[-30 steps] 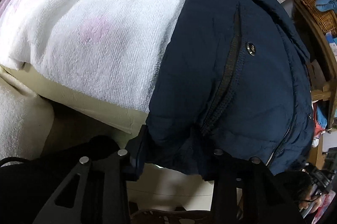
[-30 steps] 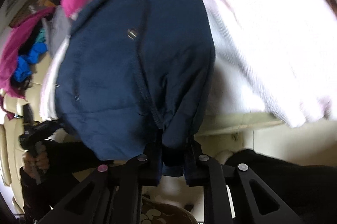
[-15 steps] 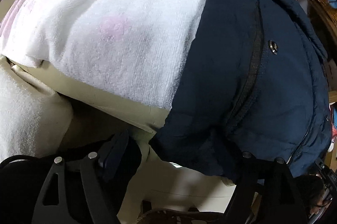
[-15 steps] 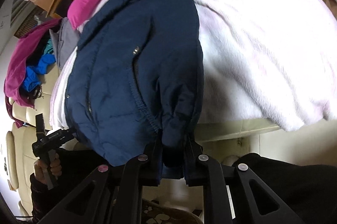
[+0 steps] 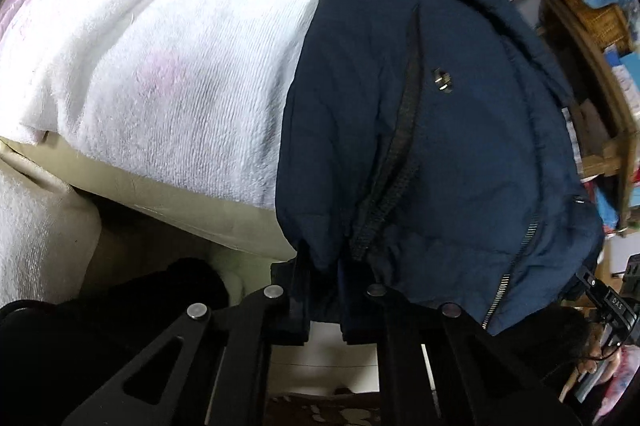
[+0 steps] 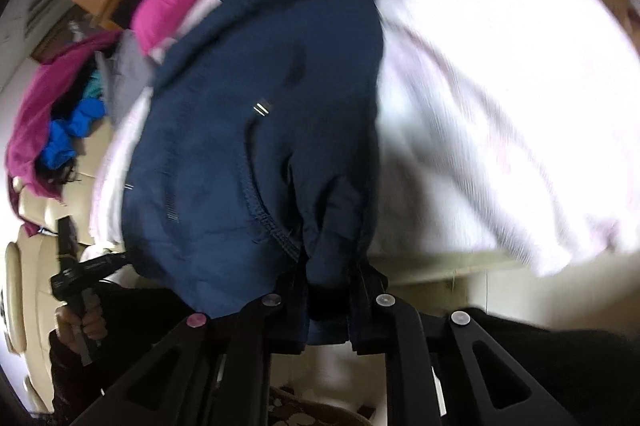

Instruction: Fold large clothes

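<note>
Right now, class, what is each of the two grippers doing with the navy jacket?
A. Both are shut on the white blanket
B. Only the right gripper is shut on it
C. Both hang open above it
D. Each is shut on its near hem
D: the left gripper and the right gripper each pinch the near hem of the navy jacket, which lies over the white blanket.

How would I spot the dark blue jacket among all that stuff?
Find the big fluffy white blanket spread over the cream sofa. The navy jacket lies on it, its hem hanging over the front edge. It is the only dark padded piece, with a metal snap and zipper.
</note>
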Demonstrator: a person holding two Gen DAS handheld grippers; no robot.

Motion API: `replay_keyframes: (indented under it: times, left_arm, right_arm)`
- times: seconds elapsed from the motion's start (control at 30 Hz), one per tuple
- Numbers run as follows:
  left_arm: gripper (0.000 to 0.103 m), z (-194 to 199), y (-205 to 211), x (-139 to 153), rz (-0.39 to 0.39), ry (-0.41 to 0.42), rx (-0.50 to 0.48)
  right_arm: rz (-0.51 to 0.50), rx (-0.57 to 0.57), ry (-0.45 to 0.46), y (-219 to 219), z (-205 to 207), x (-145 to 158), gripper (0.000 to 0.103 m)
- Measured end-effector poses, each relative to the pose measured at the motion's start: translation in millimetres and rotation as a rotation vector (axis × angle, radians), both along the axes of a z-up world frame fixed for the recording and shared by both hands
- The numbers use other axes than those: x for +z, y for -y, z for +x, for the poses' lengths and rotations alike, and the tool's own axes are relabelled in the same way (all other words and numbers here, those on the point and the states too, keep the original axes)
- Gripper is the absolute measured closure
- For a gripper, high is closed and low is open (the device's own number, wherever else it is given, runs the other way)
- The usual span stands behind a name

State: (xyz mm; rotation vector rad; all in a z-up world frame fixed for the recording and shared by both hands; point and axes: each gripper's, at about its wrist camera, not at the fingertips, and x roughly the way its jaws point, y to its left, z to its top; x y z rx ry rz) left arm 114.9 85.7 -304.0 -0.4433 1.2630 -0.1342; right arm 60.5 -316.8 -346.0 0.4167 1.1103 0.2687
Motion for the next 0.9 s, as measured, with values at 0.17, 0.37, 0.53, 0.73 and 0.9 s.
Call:
replay_keyframes:
  times: [0.17, 0.37, 0.53, 0.73, 0.9]
  left_arm:
    - [0.092, -0.9, -1.3, 46.9, -0.057, 0.073, -0.035]
    - [0.093, 32.0, -16.4, 84.2, -0.148, 0.171, -0.047]
    - [0.093, 63.3, -12.5, 101.7, -0.167, 0.236, -0.081]
    - [0.093, 67.3, -14.2, 108.5, -0.192, 0.228, -0.088]
    - [0.093, 84.9, -24.4, 142.2, -0.222, 0.265, -0.063]
  right_arm:
    - [0.028, 0.035, 0.167, 0.9, 6.1, 63.3, 0.089]
    - [0.01, 0.061, 0.293, -10.3, 37.2, 110.1, 0.09]
    - [0.026, 0.05, 0.246, -16.8, 61.2, 104.3, 0.09]
    - [0.129, -0.012, 0.193, 3.5, 59.0, 84.9, 0.09]
    - [0.12, -0.03, 0.238, 15.9, 64.2, 111.7, 0.091]
